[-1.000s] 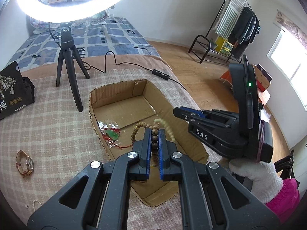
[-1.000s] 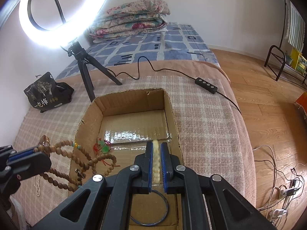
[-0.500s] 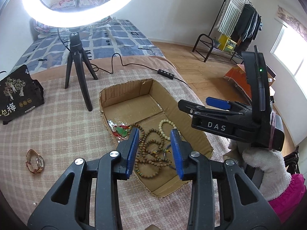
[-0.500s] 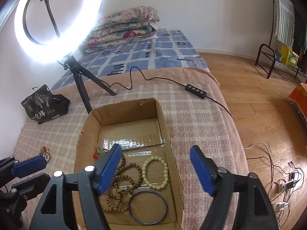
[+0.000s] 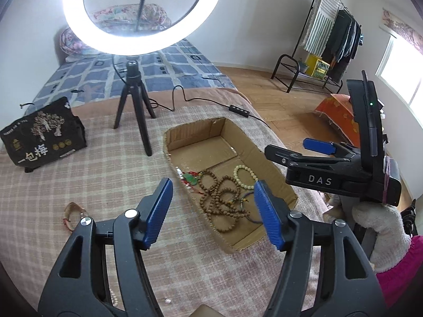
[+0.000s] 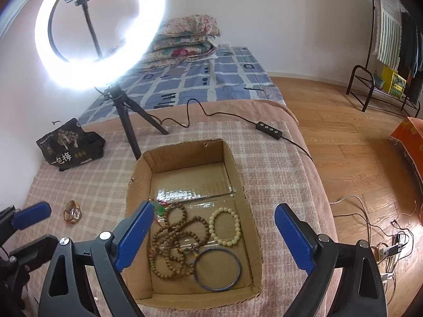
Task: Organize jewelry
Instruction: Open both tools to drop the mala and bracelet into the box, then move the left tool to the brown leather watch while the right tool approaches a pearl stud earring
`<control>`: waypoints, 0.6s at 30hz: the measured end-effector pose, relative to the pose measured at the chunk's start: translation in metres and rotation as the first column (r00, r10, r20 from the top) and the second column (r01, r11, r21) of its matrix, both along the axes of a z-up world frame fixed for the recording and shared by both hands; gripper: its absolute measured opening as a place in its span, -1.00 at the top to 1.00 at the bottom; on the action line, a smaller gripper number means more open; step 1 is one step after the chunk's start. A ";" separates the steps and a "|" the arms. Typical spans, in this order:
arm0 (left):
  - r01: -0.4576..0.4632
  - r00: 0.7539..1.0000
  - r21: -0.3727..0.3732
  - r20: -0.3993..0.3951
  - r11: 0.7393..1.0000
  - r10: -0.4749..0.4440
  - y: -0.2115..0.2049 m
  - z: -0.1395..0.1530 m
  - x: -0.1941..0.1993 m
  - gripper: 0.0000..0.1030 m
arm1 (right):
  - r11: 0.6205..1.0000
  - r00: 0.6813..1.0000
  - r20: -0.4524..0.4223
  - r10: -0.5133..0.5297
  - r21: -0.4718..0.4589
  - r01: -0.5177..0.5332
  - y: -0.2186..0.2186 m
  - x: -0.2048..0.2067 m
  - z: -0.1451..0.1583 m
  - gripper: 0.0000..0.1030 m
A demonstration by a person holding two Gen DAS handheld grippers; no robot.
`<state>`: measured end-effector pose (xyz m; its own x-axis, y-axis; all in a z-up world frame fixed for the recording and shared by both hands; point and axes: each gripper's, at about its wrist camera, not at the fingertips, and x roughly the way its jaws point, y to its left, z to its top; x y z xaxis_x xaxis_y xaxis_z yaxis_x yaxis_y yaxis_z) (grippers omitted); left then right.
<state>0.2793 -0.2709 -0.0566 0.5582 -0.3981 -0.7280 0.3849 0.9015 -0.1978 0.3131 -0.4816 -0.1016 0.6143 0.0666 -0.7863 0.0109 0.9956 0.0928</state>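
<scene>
An open cardboard box (image 6: 248, 206) (image 5: 275, 169) sits on the checked blanket. Inside lie a long brown bead necklace (image 6: 171, 240) (image 5: 224, 200), a cream bead bracelet (image 6: 224, 225) (image 5: 246, 175), a blue bangle (image 6: 217, 269) and a green pendant with red cord (image 6: 161, 207) (image 5: 191, 179). A watch (image 6: 72, 211) (image 5: 72, 212) lies on the blanket left of the box. My left gripper (image 5: 212, 211) is open and empty above the box's near left side. My right gripper (image 6: 214, 240) is open and empty above the box; it also shows in the left wrist view (image 5: 296, 149).
A ring light on a black tripod (image 6: 127, 121) (image 5: 134, 103) stands behind the box, its cable and switch (image 6: 267, 129) trailing right. A black pouch (image 6: 70, 145) (image 5: 42, 134) lies far left. Small white beads (image 5: 114, 297) lie near me. The bed edge drops to wooden floor on the right.
Both grippers opened and let go: the brown necklace and the cream bracelet dropped into the box. Both grippers then pulled back and up, jaws spreading wider.
</scene>
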 end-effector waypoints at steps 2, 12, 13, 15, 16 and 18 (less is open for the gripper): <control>-0.007 1.000 0.009 0.006 1.000 0.007 0.008 0.003 -0.003 -0.44 | 1.000 1.000 -0.001 0.006 -0.017 -0.006 0.006 -0.005 0.003 -0.83; -0.070 0.997 0.066 0.046 0.995 0.067 0.065 0.015 -0.015 -0.45 | 0.998 1.000 0.013 0.025 -0.057 -0.024 0.033 -0.029 0.020 -0.99; -0.079 0.996 0.074 0.050 0.994 0.075 0.073 0.015 -0.015 -0.45 | 0.997 0.999 0.023 0.028 -0.066 -0.027 0.036 -0.032 0.022 -0.99; -0.096 0.994 0.097 0.058 0.991 0.091 0.088 0.016 -0.016 -0.45 | 0.996 0.999 0.032 0.041 -0.081 -0.039 0.042 -0.038 0.027 -0.99; -0.111 0.992 0.113 0.066 0.987 0.104 0.096 0.015 -0.016 -0.45 | 0.995 0.998 0.036 0.049 -0.084 -0.046 0.045 -0.040 0.029 -0.99; -0.135 0.989 0.131 0.071 0.982 0.127 0.111 0.013 -0.016 -0.45 | 0.994 0.997 0.043 0.061 -0.090 -0.057 0.052 -0.045 0.032 -0.99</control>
